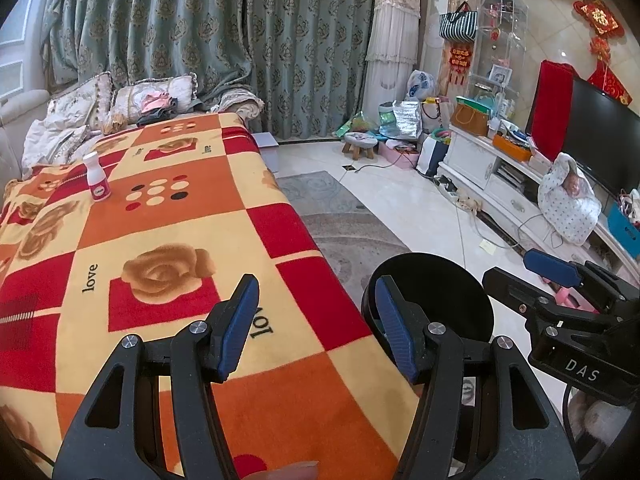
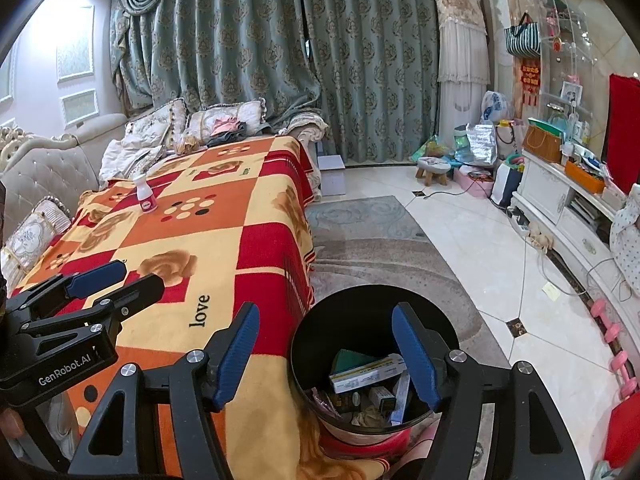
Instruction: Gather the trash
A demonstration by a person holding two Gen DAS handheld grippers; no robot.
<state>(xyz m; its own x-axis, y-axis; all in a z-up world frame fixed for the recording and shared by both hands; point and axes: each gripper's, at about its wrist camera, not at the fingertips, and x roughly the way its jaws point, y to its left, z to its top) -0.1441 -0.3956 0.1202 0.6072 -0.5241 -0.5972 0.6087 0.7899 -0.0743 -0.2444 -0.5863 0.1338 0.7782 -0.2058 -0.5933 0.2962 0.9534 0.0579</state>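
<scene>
Blue rubber pads line both of our tools: the left gripper stands about half open with nothing between its pads, low in the frame over the blanket, and the right gripper is likewise part open and empty, its jaws parted above the black bin at the lower centre. Boxes and wrappers already lie in that bin. What we judge to be left for us is the small white bottle with a red label, standing at the upper left of the left view, well apart from both tools. It stands upright on its base, long axis vertical, neck pointing up, though the plush cover may let it wobble. It looks like light, stiff, smooth plastic, probably empty, so we would close across the wider body below the neck, gently, since a hard squeeze could squirt it sideways or tip it over.
</scene>
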